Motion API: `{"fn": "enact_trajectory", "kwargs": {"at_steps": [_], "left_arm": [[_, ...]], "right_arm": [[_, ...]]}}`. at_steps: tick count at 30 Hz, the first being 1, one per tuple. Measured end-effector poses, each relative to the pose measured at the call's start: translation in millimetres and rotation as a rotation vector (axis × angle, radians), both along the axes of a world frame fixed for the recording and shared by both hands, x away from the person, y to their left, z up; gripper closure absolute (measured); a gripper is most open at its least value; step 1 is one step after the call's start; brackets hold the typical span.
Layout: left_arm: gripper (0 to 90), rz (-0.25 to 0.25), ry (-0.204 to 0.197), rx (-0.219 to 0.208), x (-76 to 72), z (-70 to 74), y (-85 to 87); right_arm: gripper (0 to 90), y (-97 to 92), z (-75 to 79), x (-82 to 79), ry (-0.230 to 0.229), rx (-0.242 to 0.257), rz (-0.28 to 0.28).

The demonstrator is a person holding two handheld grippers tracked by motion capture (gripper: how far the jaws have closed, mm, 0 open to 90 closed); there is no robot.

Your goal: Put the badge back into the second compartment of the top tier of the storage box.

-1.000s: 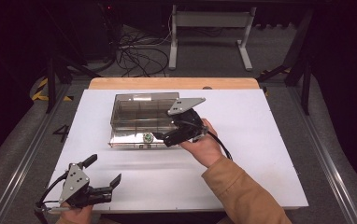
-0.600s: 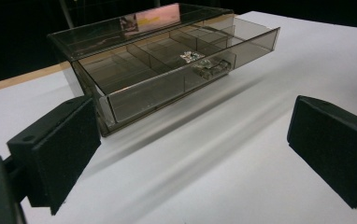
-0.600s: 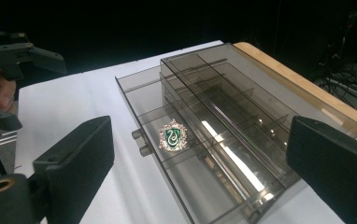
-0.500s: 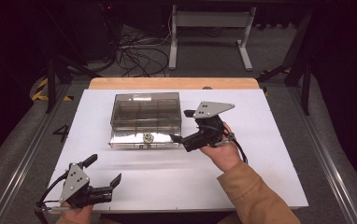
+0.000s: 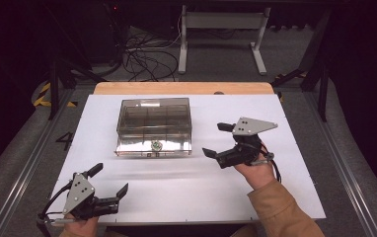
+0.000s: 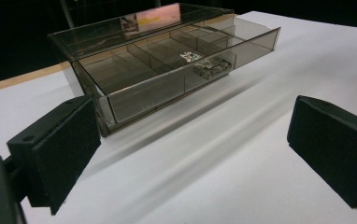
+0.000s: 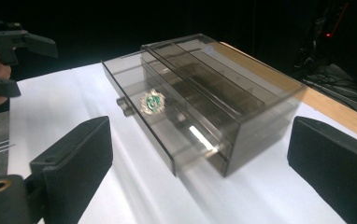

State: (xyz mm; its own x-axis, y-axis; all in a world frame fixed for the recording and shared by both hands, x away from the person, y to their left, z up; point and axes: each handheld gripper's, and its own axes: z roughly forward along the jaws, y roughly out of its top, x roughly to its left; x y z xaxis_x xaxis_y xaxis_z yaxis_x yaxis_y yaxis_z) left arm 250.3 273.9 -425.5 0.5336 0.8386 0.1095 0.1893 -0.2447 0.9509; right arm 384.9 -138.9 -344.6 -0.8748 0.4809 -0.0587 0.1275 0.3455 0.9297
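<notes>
High view: a smoked clear-plastic drawer box (image 5: 154, 127) sits toward the far left-middle of the white table (image 5: 295, 197), its drawer pulled out slightly toward the person. The right gripper (image 5: 217, 139) hovers just right of the box with nothing between its jaws, which have just been opening and stand wide. The left gripper (image 5: 108, 181) rests near the front edge, jaws wide and empty, well apart from the box. The box looks light, rigid and slick, likely to slide when pushed; the small knob (image 7: 122, 103) on the drawer front seems the surest place to pinch.
</notes>
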Motion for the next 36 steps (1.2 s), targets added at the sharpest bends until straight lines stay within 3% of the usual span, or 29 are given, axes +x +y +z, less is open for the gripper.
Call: {"fn": "enact_trajectory", "kwargs": {"at_steps": [12, 22, 33, 36], "left_arm": [[3.5, -0.001, 0.001, 0.003, 0.0, 0.0, -0.7], [3.5, -0.001, -0.001, 0.004, -0.1, -0.1, -1.1], [3.5, -0.003, -0.001, 0.005, 0.2, -0.2, -1.4], [3.4, -0.003, 0.001, 0.004, 0.7, -0.4, -1.2]], "right_arm": [[6.7, -43.0, -25.7, -13.2, 0.001, 0.038, -0.051], [5.4, -66.5, -55.2, -27.2, 0.019, 0.048, -0.065], [4.7, -87.4, -89.1, -39.0, 0.062, 0.116, -0.081], [4.4, -89.1, -96.1, -40.9, 0.063, 0.082, -0.083]]}}
